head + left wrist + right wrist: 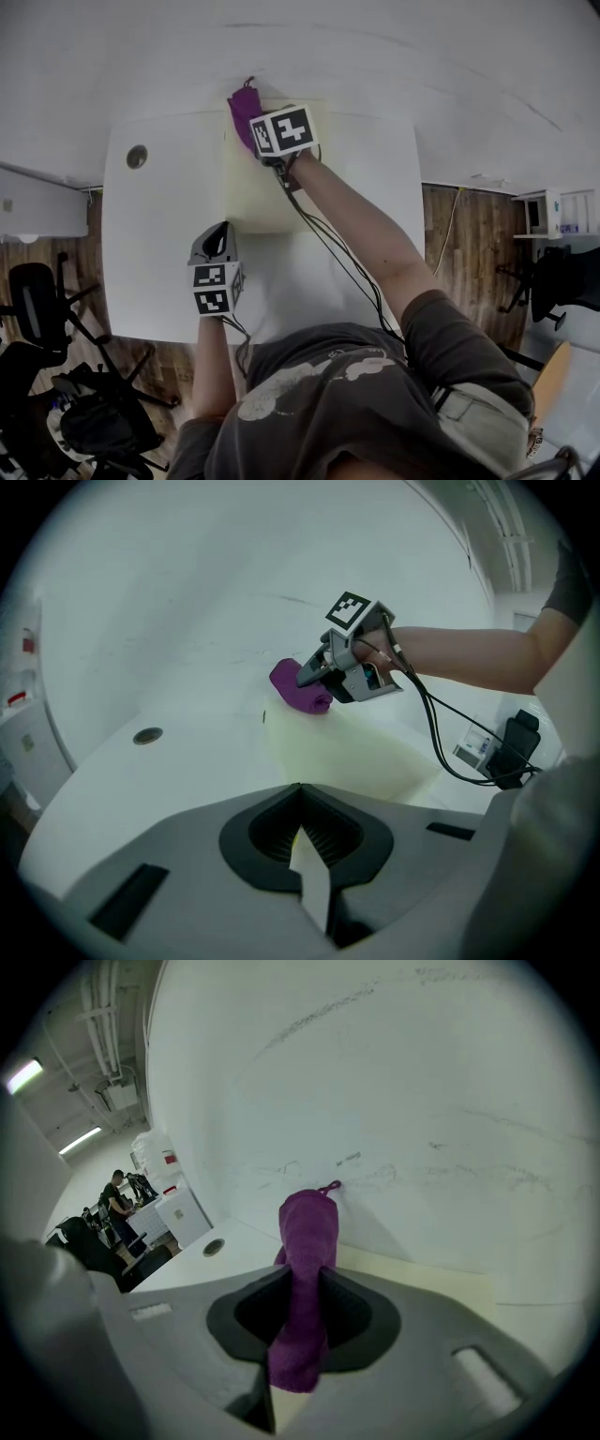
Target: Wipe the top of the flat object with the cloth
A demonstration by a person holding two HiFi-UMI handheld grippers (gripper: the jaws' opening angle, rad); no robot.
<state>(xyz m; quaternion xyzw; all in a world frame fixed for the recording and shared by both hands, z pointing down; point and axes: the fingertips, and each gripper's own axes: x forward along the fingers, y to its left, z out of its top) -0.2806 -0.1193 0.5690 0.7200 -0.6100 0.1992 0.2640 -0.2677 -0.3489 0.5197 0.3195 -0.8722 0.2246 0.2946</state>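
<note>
A pale yellow flat board [281,197] lies on the white table [159,244], its far edge against the wall. A purple cloth [242,108] rests on the board's far left corner, with my right gripper [258,143] shut on it. In the right gripper view the cloth [307,1232] runs up between the jaws of my right gripper [305,1274] and over the board [422,1274]. My left gripper [221,232] sits at the board's near left corner. Its jaws [300,789] are closed, with a pale sliver between them. From there I see the cloth [298,691] and the board [356,757].
A round cable hole [137,157] sits in the table's far left. Black cables [328,244] trail from both grippers across the table. A white wall rises right behind the board. Office chairs [37,300] stand on the wooden floor to the left.
</note>
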